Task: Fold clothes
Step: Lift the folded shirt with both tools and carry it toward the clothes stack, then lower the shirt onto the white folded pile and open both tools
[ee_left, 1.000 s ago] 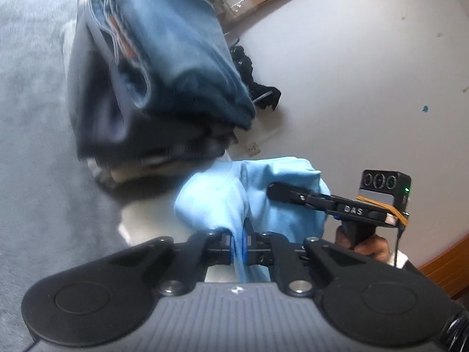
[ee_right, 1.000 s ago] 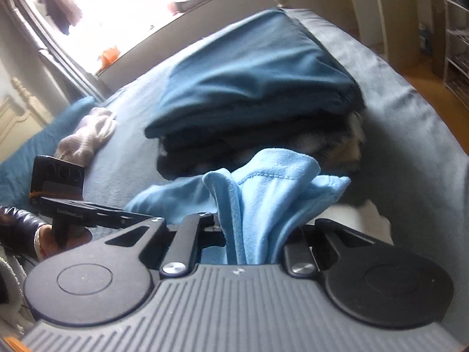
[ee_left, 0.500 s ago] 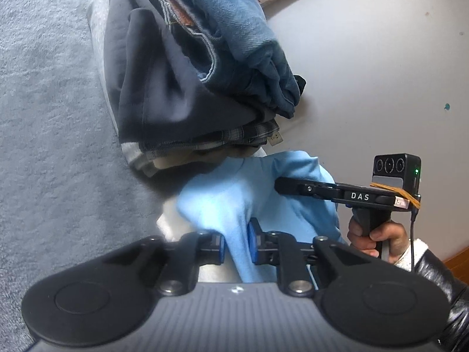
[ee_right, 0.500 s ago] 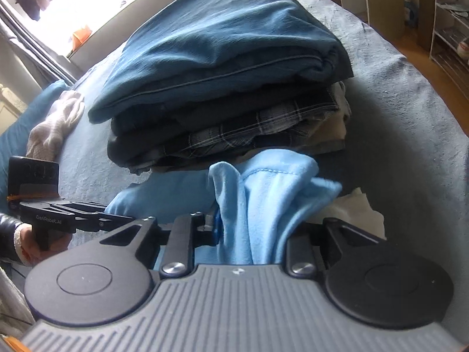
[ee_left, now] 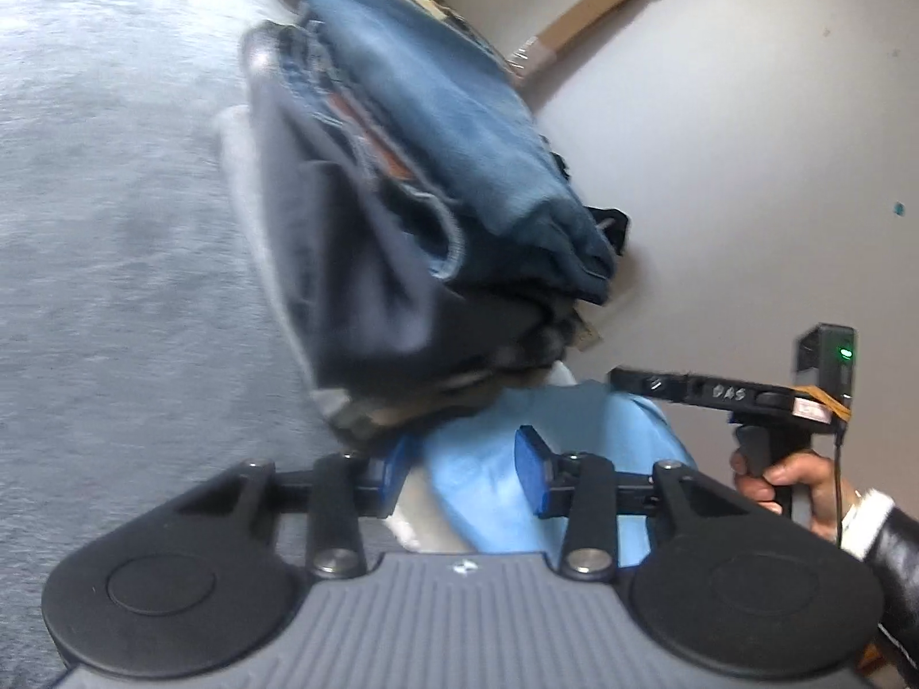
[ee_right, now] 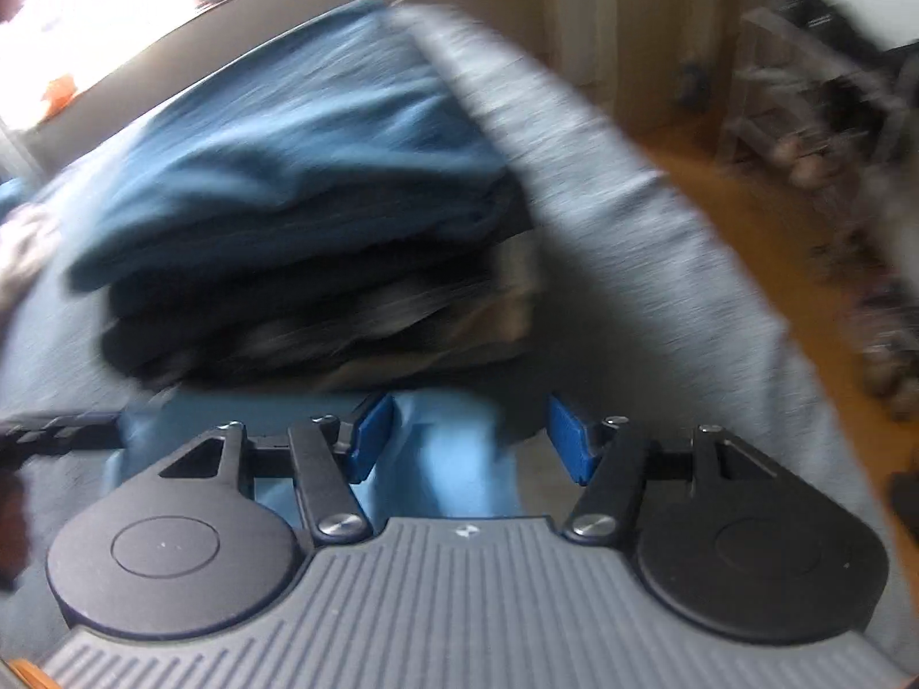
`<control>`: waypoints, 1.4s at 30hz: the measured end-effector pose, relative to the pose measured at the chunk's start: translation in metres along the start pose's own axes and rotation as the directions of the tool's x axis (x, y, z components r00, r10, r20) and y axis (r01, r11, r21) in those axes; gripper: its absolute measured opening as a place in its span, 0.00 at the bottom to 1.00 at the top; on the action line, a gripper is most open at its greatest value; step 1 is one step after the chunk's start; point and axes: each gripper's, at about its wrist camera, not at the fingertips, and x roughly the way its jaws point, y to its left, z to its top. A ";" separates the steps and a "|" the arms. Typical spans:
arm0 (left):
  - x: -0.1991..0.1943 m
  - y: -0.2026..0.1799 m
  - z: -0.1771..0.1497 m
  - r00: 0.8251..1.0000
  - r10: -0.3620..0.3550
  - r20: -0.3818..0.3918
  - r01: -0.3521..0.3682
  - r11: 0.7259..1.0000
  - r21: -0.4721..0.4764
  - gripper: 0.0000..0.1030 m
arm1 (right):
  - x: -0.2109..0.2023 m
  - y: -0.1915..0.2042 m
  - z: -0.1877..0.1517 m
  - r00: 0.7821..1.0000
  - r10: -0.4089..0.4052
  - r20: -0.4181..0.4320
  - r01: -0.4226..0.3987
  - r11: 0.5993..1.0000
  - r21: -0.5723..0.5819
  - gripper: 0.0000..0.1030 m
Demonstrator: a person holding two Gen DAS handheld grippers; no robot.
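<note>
1. Light-blue soft fleece garment (ee_left: 574,459) lies low centre of the left wrist view, just in front of a stack of folded clothes (ee_left: 436,218) (blue denim on top, dark and checked layers below) on the grey bedcover (ee_left: 115,229). Probably set there as the next folded piece beside the pile; its far edge looks tucked against the stack's base.
2. Left gripper (ee_left: 465,473): blue pads spread, jaws opening. Fleece sits between them and the pads are not pressing it, so it reads as a release.
3. Right gripper (ee_right: 468,439): jaws opening too, pads wide apart, light-blue fleece (ee_right: 442,459) in the gap but not pinched. Frame heavily blurred.
4. Both letting go together suggests the fold on this garment is done and it is being laid down.
5. Pose: left gripper angled moderately down at the garment's near edge, stack filling upper centre of frame. Right gripper tilted more steeply down; in the left wrist view it shows at right edge, held by a hand (ee_left: 798,476) on its black handle, dark sleeve behind.
6. Wooden floor (ee_right: 746,218) at right of the right wrist view, beyond the bed edge.
</note>
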 end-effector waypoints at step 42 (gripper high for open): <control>0.021 -0.131 -0.140 0.732 -0.362 -0.578 0.525 0.840 0.138 0.47 | -0.155 -0.053 -0.194 0.974 -0.158 0.160 -0.039 0.582 0.813 0.55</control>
